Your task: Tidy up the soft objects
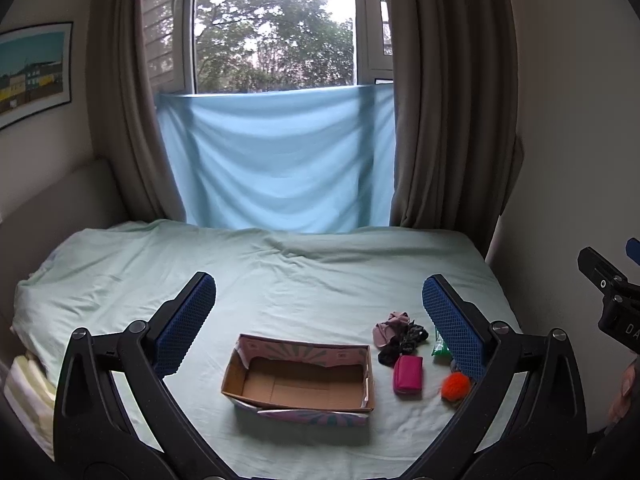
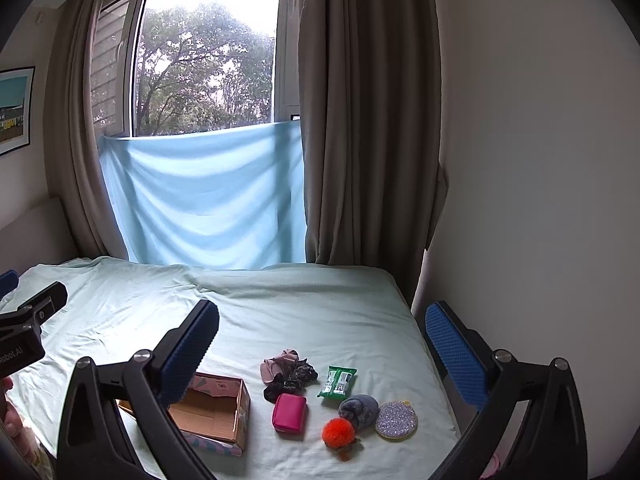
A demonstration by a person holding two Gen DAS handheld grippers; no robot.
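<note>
Both claws gape empty; the pouch (image 2: 289, 416) lies ahead of the right claw (image 2: 320, 344), probably nearer it, box (image 2: 224, 408) leftward.

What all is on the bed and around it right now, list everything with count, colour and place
cardboard box: 1, brown inside, patterned outside, empty, on bed
scrunchies: small pile, pink and dark, right of box
pink pouch: 1, beside box
green packet: 1, right of scrunchies
orange pompom: 1, front
grey fuzzy item: 1, behind pompom
glittery disc: 1, silver, rightmost
bed sheet: 1, pale green
blue cloth: 1, under window
curtains: beige, both sides
left gripper: fingers open, blue pads
right gripper: fingers open, blue pads
</note>
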